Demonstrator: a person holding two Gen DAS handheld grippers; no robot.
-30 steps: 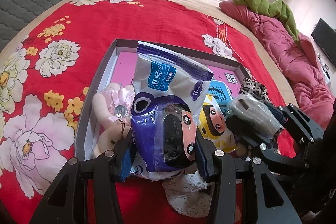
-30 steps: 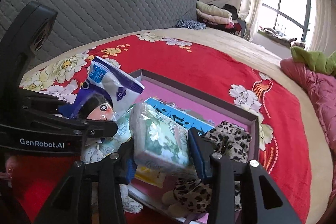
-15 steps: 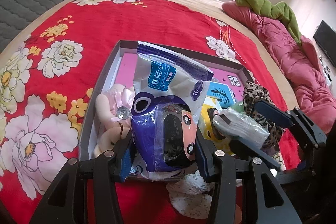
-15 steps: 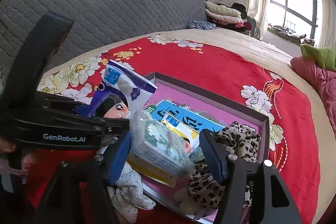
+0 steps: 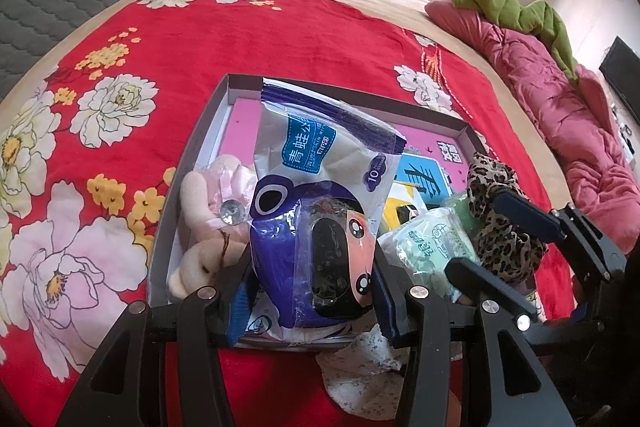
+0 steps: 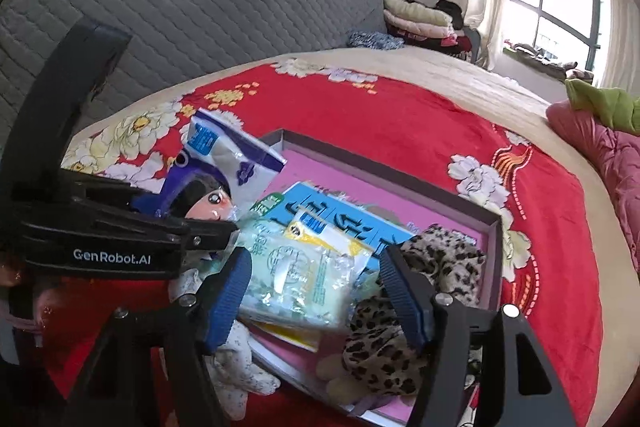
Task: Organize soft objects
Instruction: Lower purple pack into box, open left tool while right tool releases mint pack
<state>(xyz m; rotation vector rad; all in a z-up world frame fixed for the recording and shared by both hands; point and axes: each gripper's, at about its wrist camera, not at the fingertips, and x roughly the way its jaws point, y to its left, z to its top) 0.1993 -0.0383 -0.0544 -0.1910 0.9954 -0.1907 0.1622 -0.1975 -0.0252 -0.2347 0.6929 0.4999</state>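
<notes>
My left gripper (image 5: 312, 291) is shut on a purple and white tissue pack (image 5: 320, 195) with a cartoon face, held upright over the near edge of a grey box (image 5: 192, 163) with a pink floor. My right gripper (image 6: 316, 299) stands open around a pale green tissue pack (image 6: 292, 275). That pack lies on a yellow pack (image 6: 332, 231) and a blue pack (image 6: 348, 215) inside the box (image 6: 380, 167), and the right pad is clear of it. In the left wrist view the right gripper (image 5: 496, 243) sits beside the green pack (image 5: 428, 243).
A leopard-print cloth (image 6: 440, 259) fills the box's right corner and a pink plush toy (image 5: 204, 227) its left side. A white floral cloth (image 5: 360, 367) lies outside the near rim. Red flowered bedspread (image 5: 200, 39) all round; pink quilt (image 5: 560, 99) at right; grey headboard (image 6: 200, 7) behind.
The right gripper's jaws have spread and let go of the green tissue pack, which now rests in the box. The left gripper still grips the purple pack in the same place.
</notes>
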